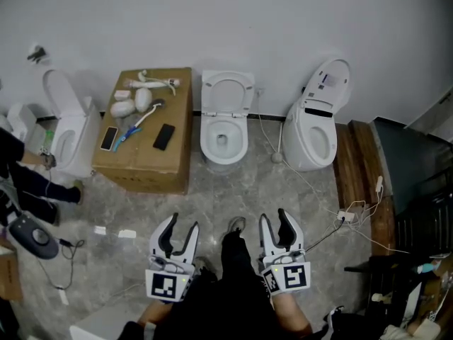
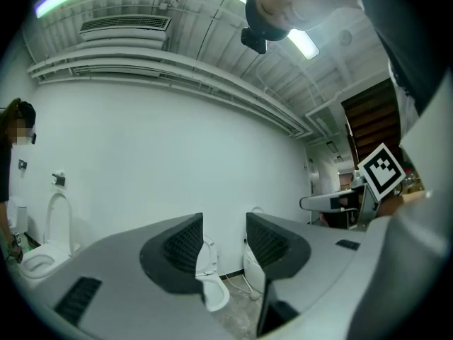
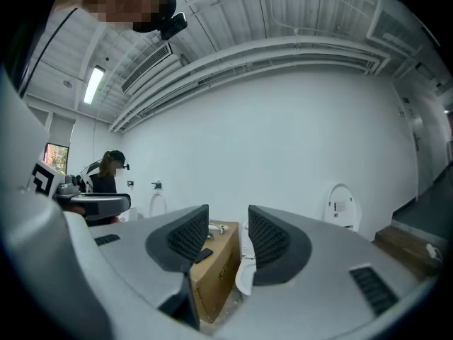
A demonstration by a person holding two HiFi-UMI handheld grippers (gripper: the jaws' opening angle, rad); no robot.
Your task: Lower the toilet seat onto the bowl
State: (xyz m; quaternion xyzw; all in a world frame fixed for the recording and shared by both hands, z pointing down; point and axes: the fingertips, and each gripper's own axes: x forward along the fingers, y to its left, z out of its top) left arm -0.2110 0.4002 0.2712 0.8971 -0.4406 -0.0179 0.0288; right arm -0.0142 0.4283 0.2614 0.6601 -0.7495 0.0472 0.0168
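Saw the white toilet seat (image 1: 208, 94) raised upright against the wall, above its bowl (image 1: 205, 142). Found it at 12 o'clock, well apart from left gripper (image 1: 182, 223) and right gripper (image 1: 274, 216), both wide open, empty.

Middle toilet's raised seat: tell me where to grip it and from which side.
Grip the seat by its free top rim, opposite the hinge, coming from the front over the bowl. It stands upright at the back, so probably only that edge is reachable.
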